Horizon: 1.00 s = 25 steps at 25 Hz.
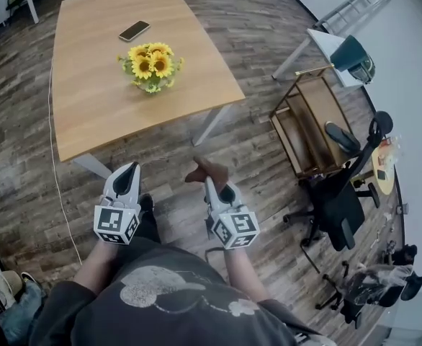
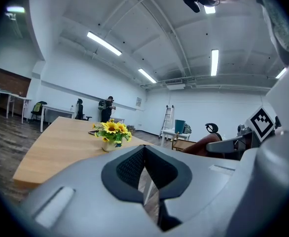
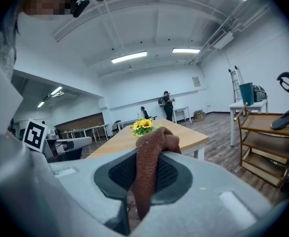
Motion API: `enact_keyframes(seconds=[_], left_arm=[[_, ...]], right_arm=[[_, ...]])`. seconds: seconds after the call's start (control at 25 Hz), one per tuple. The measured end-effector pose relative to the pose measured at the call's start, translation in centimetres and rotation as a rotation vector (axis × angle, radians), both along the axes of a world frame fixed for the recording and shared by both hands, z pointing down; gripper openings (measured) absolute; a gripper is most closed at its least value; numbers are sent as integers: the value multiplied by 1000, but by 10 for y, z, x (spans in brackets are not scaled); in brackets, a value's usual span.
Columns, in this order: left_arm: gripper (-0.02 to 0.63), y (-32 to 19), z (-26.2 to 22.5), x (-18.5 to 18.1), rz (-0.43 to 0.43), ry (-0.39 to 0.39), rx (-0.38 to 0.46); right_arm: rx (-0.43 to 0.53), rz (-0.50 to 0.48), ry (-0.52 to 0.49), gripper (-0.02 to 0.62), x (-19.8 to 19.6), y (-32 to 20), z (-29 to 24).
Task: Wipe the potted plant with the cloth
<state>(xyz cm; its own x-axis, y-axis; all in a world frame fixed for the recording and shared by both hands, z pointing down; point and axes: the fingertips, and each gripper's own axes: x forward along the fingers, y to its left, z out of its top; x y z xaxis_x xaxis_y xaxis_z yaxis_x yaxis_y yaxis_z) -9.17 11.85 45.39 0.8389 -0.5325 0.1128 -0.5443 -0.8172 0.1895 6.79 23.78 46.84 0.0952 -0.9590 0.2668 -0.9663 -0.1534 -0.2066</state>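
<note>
Potted sunflowers (image 1: 152, 66): upright on tabletop (image 1: 88, 99), near a phone (image 1: 134, 30).
Left tongs (image 1: 128, 170): jaws closed together, nothing held, over the floor.
Right tongs (image 1: 212, 186): clamped on brown cloth (image 1: 206, 170), well apart from the sunflowers.

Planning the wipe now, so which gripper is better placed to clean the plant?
Right. The right gripper is shut on the cloth; the left gripper is shut and empty. Both are short of the table that bears the plant.
</note>
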Motion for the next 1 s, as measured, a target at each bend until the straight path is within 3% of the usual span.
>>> enact_keyframes(seconds=[0.44,0.84,0.92,1.0], left_arm=[[18,-111,9,42,74,-21,-42],[21,-166,33,79,107,-83,-35],[82,-173,41,84,107,-95,-31],[87,-181,46,88,88,-106,-22]], right_arm=[[-21,61,-22,44,46,-129,-4],[-39,94,-11,44,86,-183,-2],[-36,83,-9,44,97,-196,1],[-36,65,-11,44,110,-210,5]])
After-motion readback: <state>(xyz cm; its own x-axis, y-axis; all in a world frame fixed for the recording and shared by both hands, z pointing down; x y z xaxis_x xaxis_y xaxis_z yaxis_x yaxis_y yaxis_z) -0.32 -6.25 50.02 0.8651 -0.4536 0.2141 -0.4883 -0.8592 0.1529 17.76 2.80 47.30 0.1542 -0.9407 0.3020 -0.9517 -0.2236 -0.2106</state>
